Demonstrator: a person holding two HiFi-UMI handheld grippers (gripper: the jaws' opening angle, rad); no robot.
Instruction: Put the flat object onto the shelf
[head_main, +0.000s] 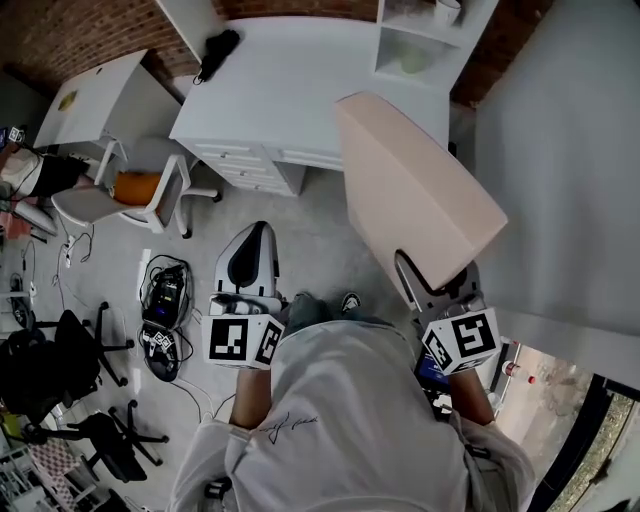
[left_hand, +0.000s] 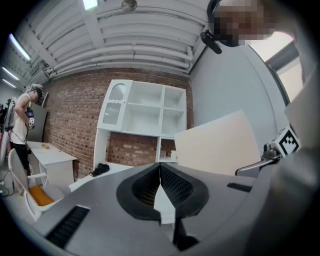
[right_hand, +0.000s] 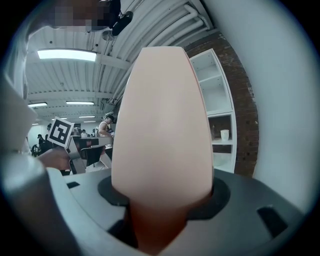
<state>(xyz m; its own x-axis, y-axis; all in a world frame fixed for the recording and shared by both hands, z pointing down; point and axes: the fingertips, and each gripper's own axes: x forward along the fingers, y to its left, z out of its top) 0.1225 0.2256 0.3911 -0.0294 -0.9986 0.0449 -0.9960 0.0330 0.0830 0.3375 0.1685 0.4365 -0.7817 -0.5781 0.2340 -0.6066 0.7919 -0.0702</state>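
Note:
The flat object is a pale beige board (head_main: 415, 180), held up at a slant above the floor, in front of the white desk (head_main: 290, 90). My right gripper (head_main: 418, 272) is shut on the board's lower edge. In the right gripper view the board (right_hand: 160, 125) fills the middle and hides the gripper's (right_hand: 160, 200) pads. The white shelf unit (head_main: 425, 40) stands on the desk's right end, against the brick wall, and shows with open compartments in the left gripper view (left_hand: 145, 107). My left gripper (head_main: 256, 235) hangs to the left of the board, its jaws shut (left_hand: 160, 167) with nothing between them.
A black object (head_main: 217, 50) lies on the desk's far left. A white cup (right_hand: 224, 134) stands in a shelf compartment. A chair with an orange cushion (head_main: 135, 185) and a second white table (head_main: 95, 95) stand left; a person (head_main: 25, 170) is beside them. Gear (head_main: 165, 295) lies on the floor. A grey wall (head_main: 570, 150) rises at right.

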